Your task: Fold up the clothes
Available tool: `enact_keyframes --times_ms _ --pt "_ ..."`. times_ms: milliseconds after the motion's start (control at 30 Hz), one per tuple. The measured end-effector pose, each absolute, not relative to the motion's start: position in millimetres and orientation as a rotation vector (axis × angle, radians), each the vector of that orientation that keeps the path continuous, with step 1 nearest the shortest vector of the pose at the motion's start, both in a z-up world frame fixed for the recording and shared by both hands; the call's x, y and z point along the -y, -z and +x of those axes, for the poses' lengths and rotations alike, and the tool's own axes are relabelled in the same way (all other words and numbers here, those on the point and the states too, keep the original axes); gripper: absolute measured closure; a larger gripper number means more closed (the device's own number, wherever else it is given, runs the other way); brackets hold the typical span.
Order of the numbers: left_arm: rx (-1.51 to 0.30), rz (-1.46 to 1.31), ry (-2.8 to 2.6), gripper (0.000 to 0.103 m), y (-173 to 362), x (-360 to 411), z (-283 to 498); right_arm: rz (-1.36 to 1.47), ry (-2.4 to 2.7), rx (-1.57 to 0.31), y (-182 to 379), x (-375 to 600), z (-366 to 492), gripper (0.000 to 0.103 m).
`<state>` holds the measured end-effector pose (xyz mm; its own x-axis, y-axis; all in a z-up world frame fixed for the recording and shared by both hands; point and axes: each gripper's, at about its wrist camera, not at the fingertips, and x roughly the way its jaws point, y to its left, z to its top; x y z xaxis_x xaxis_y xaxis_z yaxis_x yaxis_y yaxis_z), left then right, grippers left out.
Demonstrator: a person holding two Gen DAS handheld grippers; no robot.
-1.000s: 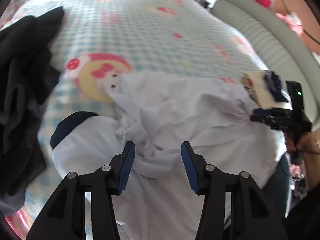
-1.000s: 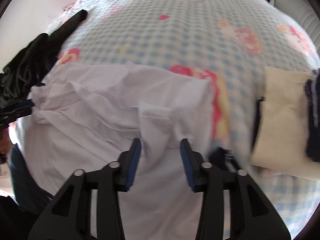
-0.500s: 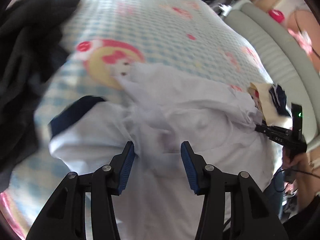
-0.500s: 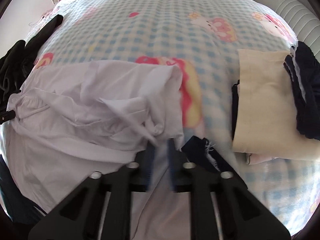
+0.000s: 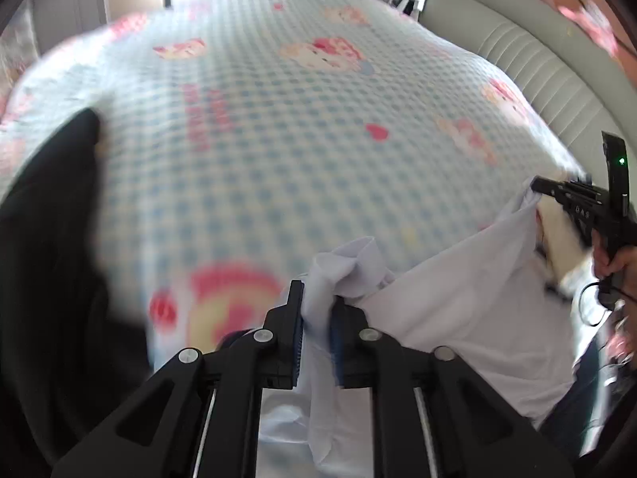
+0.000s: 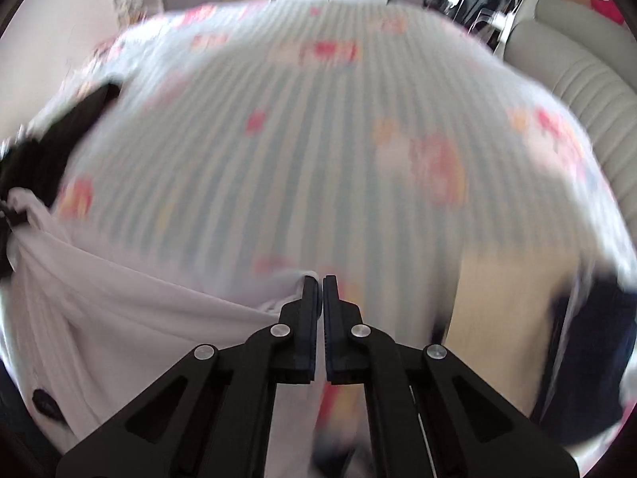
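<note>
Blue-checked cartoon bedspread, grey ribbed headboard along its edge

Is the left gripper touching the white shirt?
Touching. The left wrist view shows the left gripper with both pads clamped on a bunched fold of the white shirt.

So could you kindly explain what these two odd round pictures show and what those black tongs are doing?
Each picture comes from a fisheye camera on a hand-held gripper, looking along its two fingers. There is no robot: a person holds one gripper in each hand. The left gripper has just closed on a bunch of the white shirt. The right gripper is shut on the shirt's other edge; it also shows from the left camera. Between them the shirt hangs over a checked bedsheet. Dark clothes lie left, a cream folded item right.
</note>
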<state>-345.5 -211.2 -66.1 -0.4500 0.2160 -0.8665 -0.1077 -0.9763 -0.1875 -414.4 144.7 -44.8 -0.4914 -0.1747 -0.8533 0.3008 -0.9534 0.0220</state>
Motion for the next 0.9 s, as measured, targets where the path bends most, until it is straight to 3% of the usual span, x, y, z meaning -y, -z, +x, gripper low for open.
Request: enact_keyframes --times_ms 33,67,100,133,167,233,300,467,533,600,733,800,833,900 --pt "0.17 -1.56 -2.553 0.086 65 218 -363 1.393 2.513 -0.134 36 -145 -437 0.102" --pt "0.184 -1.591 -2.59 0.069 63 226 -379 1.383 2.534 -0.081 28 -145 -460 0.102" --pt "0.22 -1.603 -2.591 0.039 64 234 -390 1.381 2.549 -0.031 23 -145 -479 0.102" --pt "0.247 -1.582 -2.606 0.035 66 238 -388 1.397 2.553 0.011 26 -147 -491 0.099" --pt "0.274 -1.559 -2.622 0.035 67 242 -386 1.42 2.561 0.038 32 -148 -496 0.097" --pt "0.305 -1.514 -2.628 0.035 72 244 -377 1.455 2.571 0.067 46 -152 -493 0.074" --pt "0.28 -1.501 -2.568 0.035 88 239 -366 1.499 2.533 0.122 67 -156 -496 0.062" --pt "0.03 -1.581 -2.609 0.035 129 219 -375 1.62 2.399 0.163 116 -153 -490 0.062" --pt "0.011 -1.598 -2.624 0.041 135 219 -393 1.639 2.373 0.163 125 -150 -490 0.062" --pt "0.007 -1.593 -2.575 0.058 138 215 -414 1.64 2.386 0.132 128 -144 -499 0.062" --pt "-0.034 -1.632 -2.328 0.064 158 189 -459 1.672 2.358 -0.024 140 -121 -530 0.062" --pt "-0.113 -1.628 -2.469 0.077 153 197 -480 1.689 2.351 -0.101 146 -109 -549 0.063" --pt "-0.153 -1.622 -2.543 0.077 150 202 -490 1.684 2.37 -0.113 145 -107 -559 0.063" --pt "0.185 -1.529 -2.815 0.076 125 253 -494 1.618 2.485 -0.03 130 -116 -573 0.063"
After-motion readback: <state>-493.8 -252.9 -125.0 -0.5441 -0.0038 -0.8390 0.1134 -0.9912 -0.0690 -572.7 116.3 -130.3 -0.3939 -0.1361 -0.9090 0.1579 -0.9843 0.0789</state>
